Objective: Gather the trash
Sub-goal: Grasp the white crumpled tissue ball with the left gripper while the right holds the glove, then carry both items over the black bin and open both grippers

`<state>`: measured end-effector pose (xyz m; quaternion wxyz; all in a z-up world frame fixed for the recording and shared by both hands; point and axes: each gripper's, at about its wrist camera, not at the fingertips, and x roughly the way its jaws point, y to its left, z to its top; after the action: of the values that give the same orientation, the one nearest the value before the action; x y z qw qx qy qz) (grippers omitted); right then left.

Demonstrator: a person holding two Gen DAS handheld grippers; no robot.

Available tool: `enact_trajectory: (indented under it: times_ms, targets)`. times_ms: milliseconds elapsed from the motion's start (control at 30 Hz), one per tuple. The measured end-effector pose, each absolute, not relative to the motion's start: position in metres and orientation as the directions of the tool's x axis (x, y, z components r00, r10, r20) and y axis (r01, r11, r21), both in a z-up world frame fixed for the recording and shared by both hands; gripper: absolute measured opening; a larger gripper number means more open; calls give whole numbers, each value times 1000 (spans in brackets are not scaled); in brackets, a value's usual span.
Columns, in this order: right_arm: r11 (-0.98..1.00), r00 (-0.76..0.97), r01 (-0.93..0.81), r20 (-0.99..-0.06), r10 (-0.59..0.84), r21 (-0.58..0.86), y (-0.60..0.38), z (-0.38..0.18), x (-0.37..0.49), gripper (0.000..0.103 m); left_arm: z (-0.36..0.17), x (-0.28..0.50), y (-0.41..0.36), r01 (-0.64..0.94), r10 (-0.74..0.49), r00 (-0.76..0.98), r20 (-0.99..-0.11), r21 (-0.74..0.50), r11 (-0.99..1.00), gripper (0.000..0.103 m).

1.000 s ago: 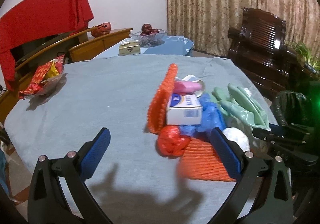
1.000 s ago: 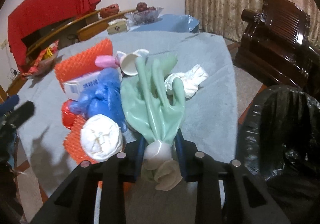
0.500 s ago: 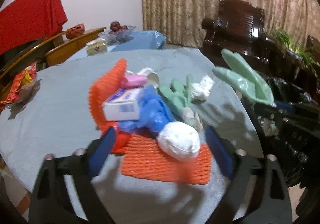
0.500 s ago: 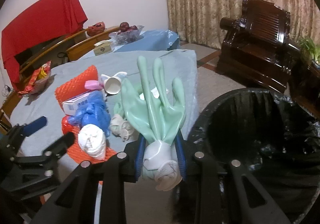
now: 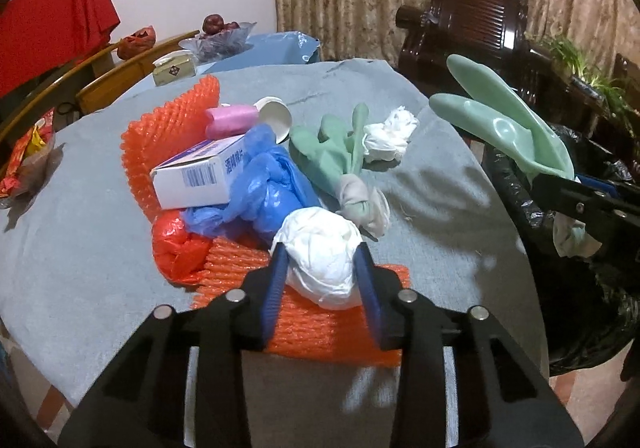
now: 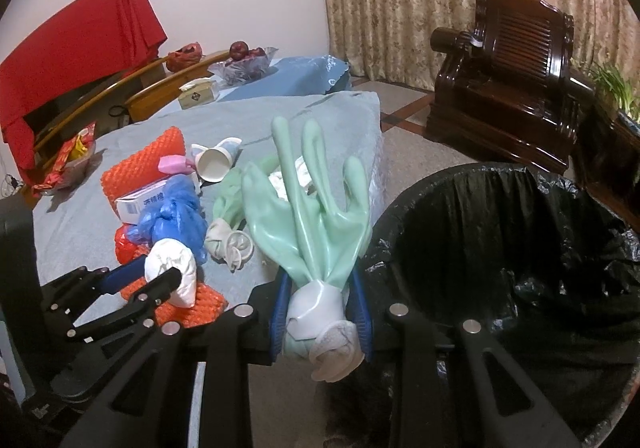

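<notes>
Trash [image 5: 256, 184] litters the grey tablecloth [image 5: 80, 232]; left gripper [image 5: 320, 272] closing around a white wad [image 5: 320, 256].

Both wrist views face down, close; sharing the table [image 5: 432, 184].

Left tool [image 5: 320, 268] angled downward, jaws just closing in around a white wad, right tool [image 6: 322, 300] tilted down, clamped tight on a glove cuff

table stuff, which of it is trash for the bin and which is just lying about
For the job:
- green glove held in right gripper
- white wad between left gripper fingers, which have just been closing
- second glove
- blue bag
- box
- orange netting
- paper cup
- bin

Lying about:
- fruit bowl
- red cloth
- armchair
</notes>
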<state>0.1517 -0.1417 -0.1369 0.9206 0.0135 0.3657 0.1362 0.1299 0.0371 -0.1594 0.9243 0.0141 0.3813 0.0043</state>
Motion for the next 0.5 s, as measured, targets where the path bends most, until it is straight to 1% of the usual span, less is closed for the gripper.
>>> enact_trajectory:
  times_ms: [33,367,500]
  targets:
    - [962,697,-242,-668,262,125,-142,-135,151,29,-157,128,38,-1,19,709,-704,26,1000,28]
    - [961,730,-237,-627,273,143,-155,-113,133,29,-111,103,41,35,-44,777,-628,-27,999,26]
    - [965,747,-212,-611,261,153,-169,-103,126,29,-92,100,28,83,-89,796,-599,-38,996,26]
